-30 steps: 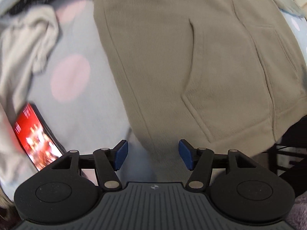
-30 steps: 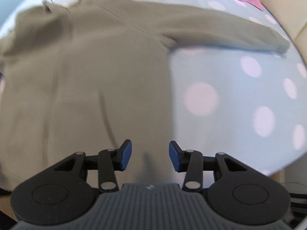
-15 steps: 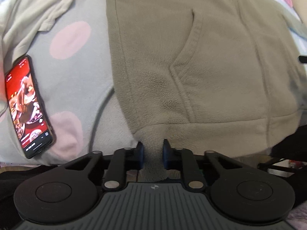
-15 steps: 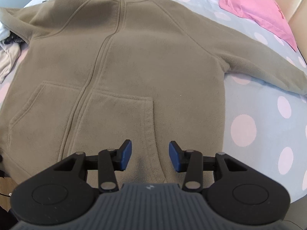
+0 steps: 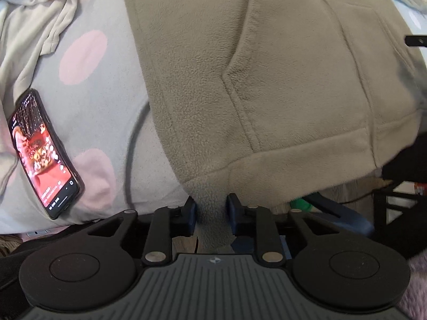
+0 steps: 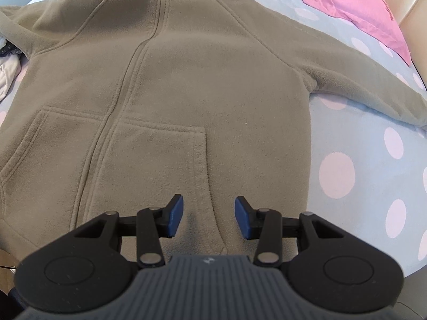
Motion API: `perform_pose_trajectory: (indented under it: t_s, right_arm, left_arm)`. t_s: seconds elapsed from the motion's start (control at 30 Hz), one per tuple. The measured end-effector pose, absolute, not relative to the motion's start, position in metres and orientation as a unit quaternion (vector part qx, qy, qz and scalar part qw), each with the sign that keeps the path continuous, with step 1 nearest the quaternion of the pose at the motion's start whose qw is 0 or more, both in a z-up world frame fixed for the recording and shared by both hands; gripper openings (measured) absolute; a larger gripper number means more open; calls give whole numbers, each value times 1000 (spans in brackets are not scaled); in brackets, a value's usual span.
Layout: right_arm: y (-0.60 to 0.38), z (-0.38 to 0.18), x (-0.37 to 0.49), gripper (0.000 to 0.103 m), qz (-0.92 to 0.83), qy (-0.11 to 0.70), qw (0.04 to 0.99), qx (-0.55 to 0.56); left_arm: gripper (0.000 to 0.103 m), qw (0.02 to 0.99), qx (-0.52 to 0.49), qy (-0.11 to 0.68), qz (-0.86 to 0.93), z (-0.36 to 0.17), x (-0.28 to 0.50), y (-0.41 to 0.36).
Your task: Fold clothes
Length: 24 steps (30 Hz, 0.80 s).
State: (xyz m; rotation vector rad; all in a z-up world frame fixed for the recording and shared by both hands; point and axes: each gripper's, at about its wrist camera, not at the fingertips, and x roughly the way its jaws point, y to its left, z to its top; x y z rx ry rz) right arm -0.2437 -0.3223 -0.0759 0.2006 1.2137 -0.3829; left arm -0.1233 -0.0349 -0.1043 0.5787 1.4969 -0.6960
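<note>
An olive-grey fleece hoodie [image 6: 202, 85] lies front up and spread flat on a polka-dot bedsheet [image 6: 347, 165], hood at the far end, its right sleeve [image 6: 373, 90] stretched out to the right. My left gripper [image 5: 211, 214] is shut on the hoodie's bottom hem [image 5: 267, 165] at its left corner, and the fabric bunches between the blue pads. My right gripper [image 6: 209, 217] hovers open just above the lower right pocket [image 6: 160, 176], with nothing between its fingers.
A lit phone [image 5: 42, 152] lies on the sheet left of the hoodie, beside a cream garment [image 5: 29, 42]. A pink pillow [image 6: 357, 2] sits at the far right. A dark cable [image 5: 132, 144] curves along the bed's edge. Dark furniture [image 5: 400, 200] stands below the bed.
My left gripper closed on the hoodie's hem corner and has drawn back slightly with it. My right gripper, open throughout, swung left from the sleeve side and moved in over the pocket.
</note>
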Motion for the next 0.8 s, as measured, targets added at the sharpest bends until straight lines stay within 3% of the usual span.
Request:
perform_pose_trajectory:
  t_s: [0.33,0.57,0.7,0.8]
  right_arm:
    - [-347,-51,-219,47,-189,541,808,134]
    - [-371,-33,-172,47,-185,512,827,141]
    - [-387,-24,-140,49,-180,494,838,146]
    - [-403,-17,-109,52,-174,479,847,153]
  left_arm:
    - [29,677,161,636,-334,-30,-52,-31]
    - [30,732,143,567,-350,21,10,-74]
    - [39,749,139,544,-351,39,46,-109]
    - [39,761,122,535,-346,49,78,-134]
